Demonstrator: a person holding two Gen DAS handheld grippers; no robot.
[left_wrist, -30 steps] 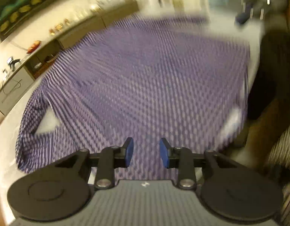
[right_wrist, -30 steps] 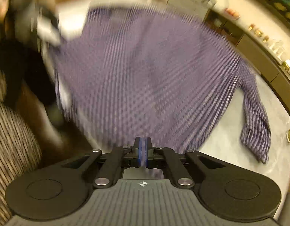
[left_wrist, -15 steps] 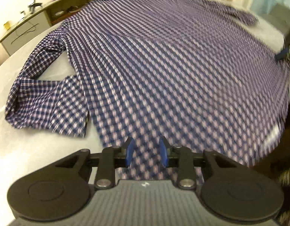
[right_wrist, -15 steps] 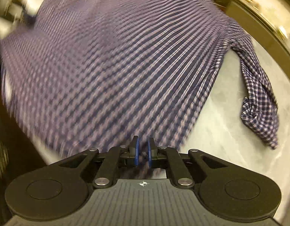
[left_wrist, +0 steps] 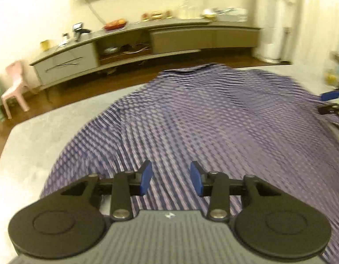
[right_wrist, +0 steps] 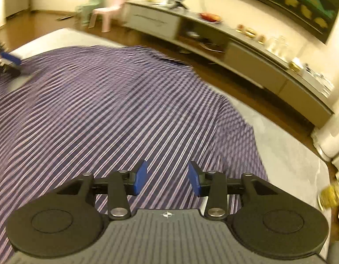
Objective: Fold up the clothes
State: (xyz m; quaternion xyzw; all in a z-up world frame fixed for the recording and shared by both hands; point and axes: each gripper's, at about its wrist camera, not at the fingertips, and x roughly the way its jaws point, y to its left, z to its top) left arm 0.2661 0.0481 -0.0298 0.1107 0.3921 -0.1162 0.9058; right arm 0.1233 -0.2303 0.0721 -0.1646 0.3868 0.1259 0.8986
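A purple and navy checked shirt [left_wrist: 213, 118] lies spread flat over a pale grey table [left_wrist: 41, 132], its collar at the far edge. My left gripper [left_wrist: 171, 180] hovers over the near hem, open, with nothing between its blue pads. In the right wrist view the same shirt [right_wrist: 103, 110] fills the left and middle, one sleeve trailing toward the table's right side [right_wrist: 286, 145]. My right gripper [right_wrist: 167, 178] is open above the fabric and holds nothing. Each gripper shows at the edge of the other's view: the right gripper [left_wrist: 330, 101], the left gripper [right_wrist: 6, 63]. Both views are motion-blurred.
A long low sideboard [left_wrist: 147, 41] with dishes and small items runs along the far wall. Pink and green child chairs [right_wrist: 103, 8] stand on the wooden floor. A gold object [right_wrist: 330, 195] sits at the table's right edge.
The right gripper, shut a second ago, has opened wide. Both grippers have tilted up from looking down at the shirt to looking across it toward the sideboard.
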